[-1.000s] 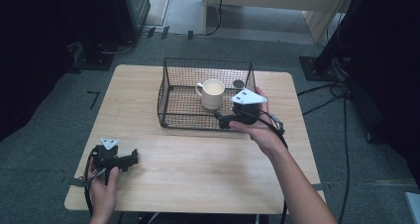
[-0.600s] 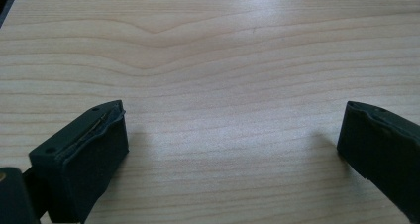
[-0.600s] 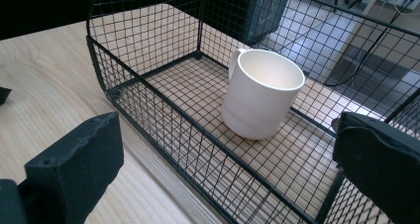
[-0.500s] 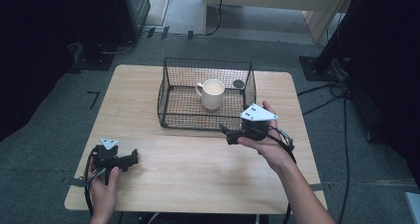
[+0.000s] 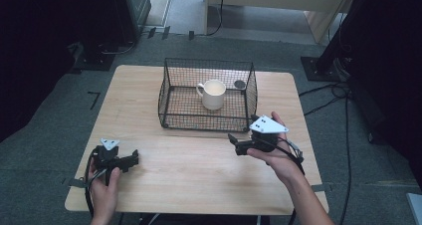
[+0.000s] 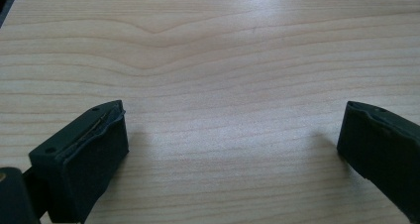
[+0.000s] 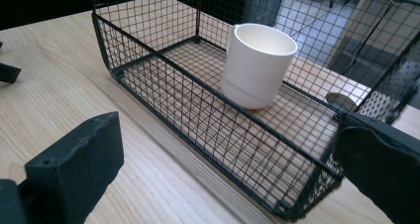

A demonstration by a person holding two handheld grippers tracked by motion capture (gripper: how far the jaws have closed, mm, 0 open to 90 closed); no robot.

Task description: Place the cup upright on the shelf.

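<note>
A white mug (image 5: pixel 213 94) stands upright inside a black wire basket (image 5: pixel 168 93) at the far middle of the wooden table (image 5: pixel 199 170). My right gripper (image 5: pixel 237 143) hovers open and empty just in front of the basket's near right corner. Its own view looks across the basket wall (image 7: pixel 148 40) at the mug (image 7: pixel 257 65), with the right gripper (image 7: pixel 223 149) wide apart. My left gripper (image 5: pixel 130 159) rests open at the table's near left. In its own view the left gripper (image 6: pixel 233 135) spans bare wood.
A small dark round object (image 5: pixel 240 84) lies in the basket's far right corner, also seen behind the mug (image 7: pixel 341 101). Cables trail from both grippers. Dark stands and floor cables surround the table.
My right gripper has drawn back from over the basket's right side toward the person, and now sits lower in front of the basket. The left gripper has not moved.
</note>
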